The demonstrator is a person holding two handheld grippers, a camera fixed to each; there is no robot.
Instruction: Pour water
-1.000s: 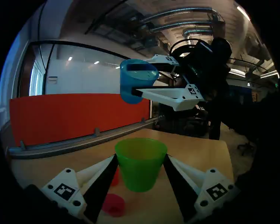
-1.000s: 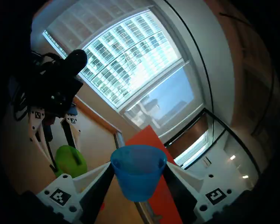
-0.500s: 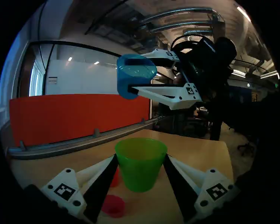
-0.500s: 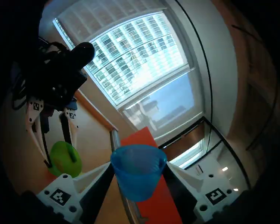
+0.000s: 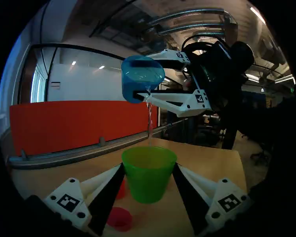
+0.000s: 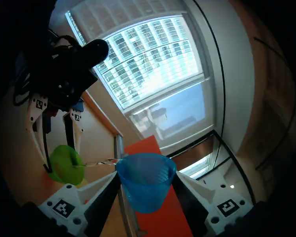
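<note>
Water (image 5: 149, 122) streamed from the blue cup (image 5: 142, 79) into the green cup (image 5: 148, 177).
The right tool (image 6: 147, 177) was clamped on the tilted blue cup, just above; the left tool (image 5: 148, 168) gripped the green cup upright at the desk (image 5: 211, 158).

The blue cup (image 5: 142, 77) in the right claw (image 6: 146, 178) has tipped further; a thin water stream (image 5: 149, 118) now falls into the green cup (image 5: 148, 173) beneath that claw.
</note>
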